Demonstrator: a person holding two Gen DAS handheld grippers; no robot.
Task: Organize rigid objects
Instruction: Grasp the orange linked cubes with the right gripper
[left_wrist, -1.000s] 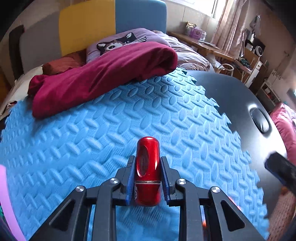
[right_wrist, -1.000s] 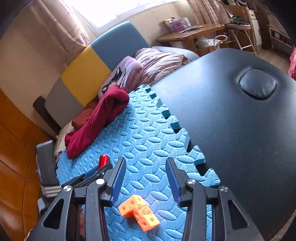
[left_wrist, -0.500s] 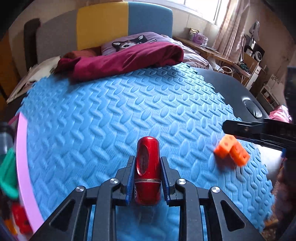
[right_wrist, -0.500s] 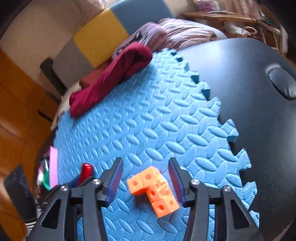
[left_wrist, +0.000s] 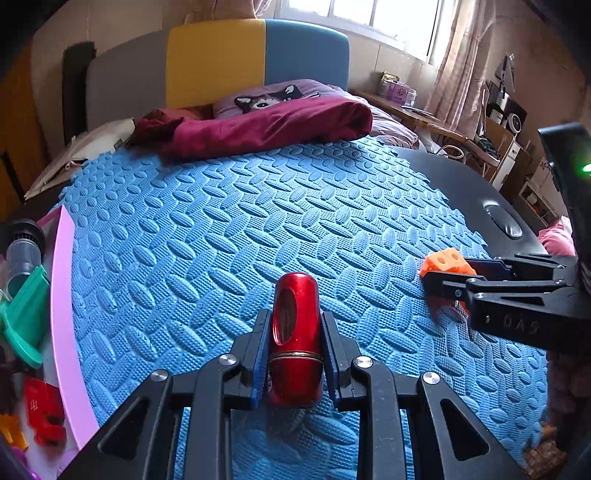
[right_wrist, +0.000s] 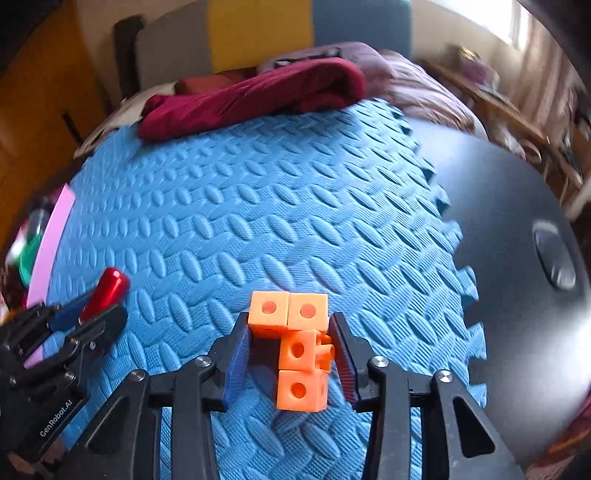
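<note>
My left gripper (left_wrist: 295, 325) is shut on a glossy red metal cylinder (left_wrist: 294, 332), held just above the blue foam mat (left_wrist: 240, 229); it also shows in the right wrist view (right_wrist: 105, 291). My right gripper (right_wrist: 290, 332) has its jaws around a piece of joined orange cubes (right_wrist: 299, 343) that rests on the mat. The fingers (right_wrist: 236, 354) stand close on both sides of the cubes, and the top cubes seem to touch both pads. In the left wrist view the right gripper (left_wrist: 443, 277) is at the right with an orange cube (left_wrist: 445, 262) showing beyond its tip.
A pink-rimmed tray (left_wrist: 62, 317) with a green piece (left_wrist: 26, 325), a red toy (left_wrist: 44, 413) and a grey cylinder (left_wrist: 22, 251) lies at the mat's left edge. A maroon cloth (left_wrist: 266, 125) lies at the far edge. The black table (right_wrist: 517, 258) extends right.
My right gripper has come down over the orange cubes and narrowed its jaws around them. My left gripper has swung left with the red cylinder, bringing the pink tray into view.
</note>
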